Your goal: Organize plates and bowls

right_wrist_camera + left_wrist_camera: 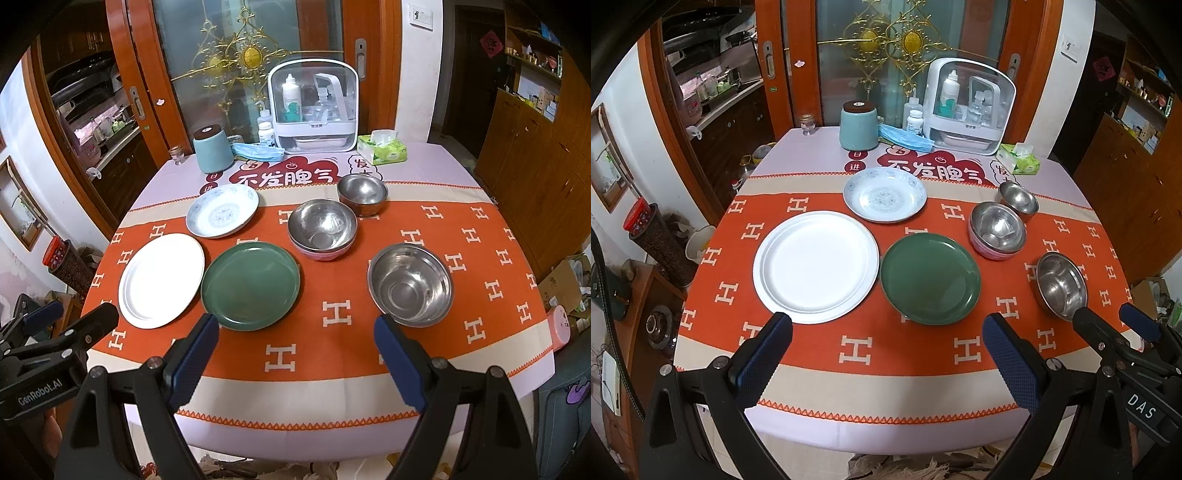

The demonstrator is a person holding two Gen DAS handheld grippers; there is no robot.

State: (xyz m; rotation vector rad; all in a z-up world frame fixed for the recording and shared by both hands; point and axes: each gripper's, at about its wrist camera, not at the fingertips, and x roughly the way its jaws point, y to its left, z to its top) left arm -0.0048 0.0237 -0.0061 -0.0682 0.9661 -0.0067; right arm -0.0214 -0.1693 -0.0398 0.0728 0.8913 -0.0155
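Both tools are hovering just off the near edge of the table (820, 155), each with its blue-padded jaws spread wide and nothing between them: the left gripper (886, 332) is facing the plates and the right gripper (293, 330) is facing the bowls.

Nothing is stacked yet. The white plate (815, 266) is lying toward the left edge, with the green plate (930, 277) just beside it near the middle and the patterned plate (885, 194) behind them both. The steel bowl (410, 284) is sitting alone toward the near right, well apart from the pink-sided bowl (322, 229). The small bowl (362, 192) is crowding close behind that one, perhaps touching it.

To do the first step well, I would be taking the green plate by its near rim, lifting it level and setting it centred on the larger white plate, so the smaller one is riding on top. The patterned plate would follow.

The right wrist view is showing the lone bowl whole, where the left view is hiding its near rim behind the other tool. Only the right view is catching a pink object (559, 325) past the table's right edge.
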